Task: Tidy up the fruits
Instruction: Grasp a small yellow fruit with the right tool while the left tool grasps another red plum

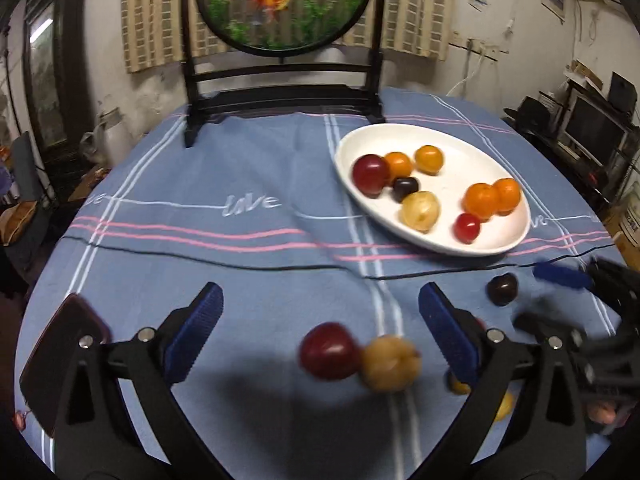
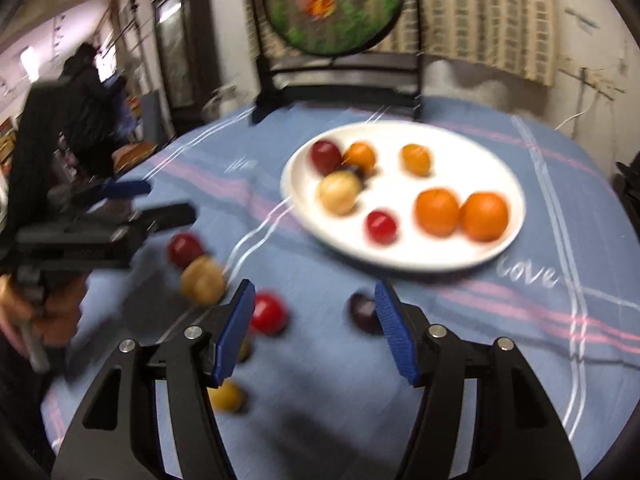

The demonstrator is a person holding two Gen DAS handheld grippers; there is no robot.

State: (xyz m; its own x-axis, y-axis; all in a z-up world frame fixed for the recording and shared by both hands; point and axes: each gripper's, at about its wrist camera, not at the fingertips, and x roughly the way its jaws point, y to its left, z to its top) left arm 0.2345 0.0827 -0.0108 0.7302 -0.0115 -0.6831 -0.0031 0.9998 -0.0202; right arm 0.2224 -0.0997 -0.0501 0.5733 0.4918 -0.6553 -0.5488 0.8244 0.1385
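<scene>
between the spread left gripper [image 1: 320, 320] fingers sit two loose fruits [image 1: 358, 356].

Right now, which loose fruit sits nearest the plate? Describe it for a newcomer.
Start at the white oval plate on the blue cloth. Just off its near rim lies one small dark purple fruit, alone. The other loose fruits are red or yellow and lie farther from the plate.

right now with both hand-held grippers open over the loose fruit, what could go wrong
1. The dark red plum and the yellow plum touch between the fingers of the left hand-held gripper; closing could pinch both or roll one away.
2. The right hand-held gripper has the dark purple plum beside its finger, not centred, so it may get nudged.
3. The white plate is crowded; dropped fruit could knock others.
</scene>
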